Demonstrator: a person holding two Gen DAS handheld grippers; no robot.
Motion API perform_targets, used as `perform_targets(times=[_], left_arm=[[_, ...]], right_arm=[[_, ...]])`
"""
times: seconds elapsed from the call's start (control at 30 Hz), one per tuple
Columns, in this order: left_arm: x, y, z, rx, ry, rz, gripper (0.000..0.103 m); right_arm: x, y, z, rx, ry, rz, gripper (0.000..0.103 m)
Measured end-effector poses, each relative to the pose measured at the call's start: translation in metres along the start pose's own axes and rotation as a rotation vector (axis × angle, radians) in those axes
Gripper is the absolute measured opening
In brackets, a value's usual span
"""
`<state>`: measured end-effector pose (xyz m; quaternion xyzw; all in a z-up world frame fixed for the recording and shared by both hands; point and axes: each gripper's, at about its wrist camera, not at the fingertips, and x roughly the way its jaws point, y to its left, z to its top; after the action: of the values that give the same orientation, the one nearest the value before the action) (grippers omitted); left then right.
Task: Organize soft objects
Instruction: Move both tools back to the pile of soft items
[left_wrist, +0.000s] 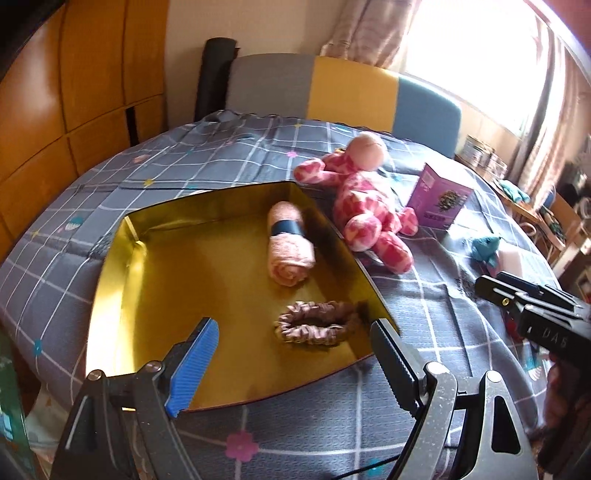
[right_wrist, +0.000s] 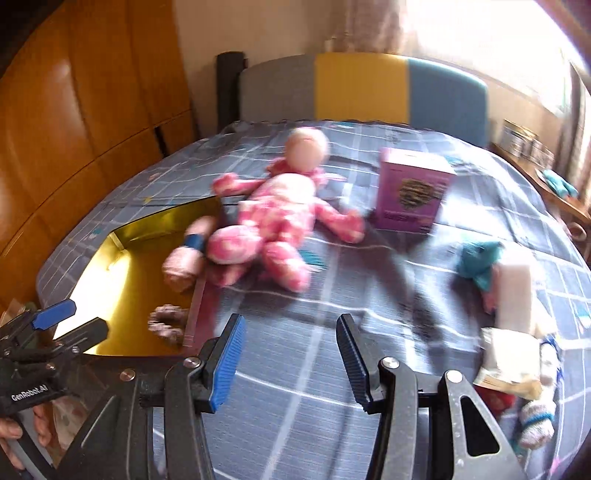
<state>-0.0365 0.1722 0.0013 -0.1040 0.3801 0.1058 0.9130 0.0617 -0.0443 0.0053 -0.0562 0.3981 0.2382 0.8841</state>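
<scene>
One gold tray (left_wrist: 155, 288) sits on the checked bedspread (left_wrist: 332, 424) and holds two soft things — one rolled pink towel (left_wrist: 290, 251) with a dark band and one scrunchie (left_wrist: 316, 321). One pink plush toy (left_wrist: 369, 206) lies just beside the tray, with one purple box (left_wrist: 439, 201) near it. Farther right are a teal piece (right_wrist: 478, 264) and perhaps a sock — too blurred to tell. Both the left gripper (left_wrist: 291, 365) and the right gripper (right_wrist: 291, 363) are spread, with nothing between their fingers.

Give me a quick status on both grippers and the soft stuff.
Left gripper open, empty, over gold tray. Right gripper open, empty. Rolled towel and scrunchie in tray; pink plush on bedspread. Path clear.
</scene>
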Motion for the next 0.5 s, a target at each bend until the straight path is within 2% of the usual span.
perform_targets(times=[0.23,0.5], left_arm=[[0.007,-0.033,0.005,0.085,0.018,-0.058,0.085],[0.020,-0.084,0.018,0.184,0.047,-0.163,0.085]], right_arm=[[-0.026,-0.080,-0.016,0.134,-0.003,-0.126,0.052],[-0.073,-0.194,-0.043,0.413,-0.040,-0.290,0.052]])
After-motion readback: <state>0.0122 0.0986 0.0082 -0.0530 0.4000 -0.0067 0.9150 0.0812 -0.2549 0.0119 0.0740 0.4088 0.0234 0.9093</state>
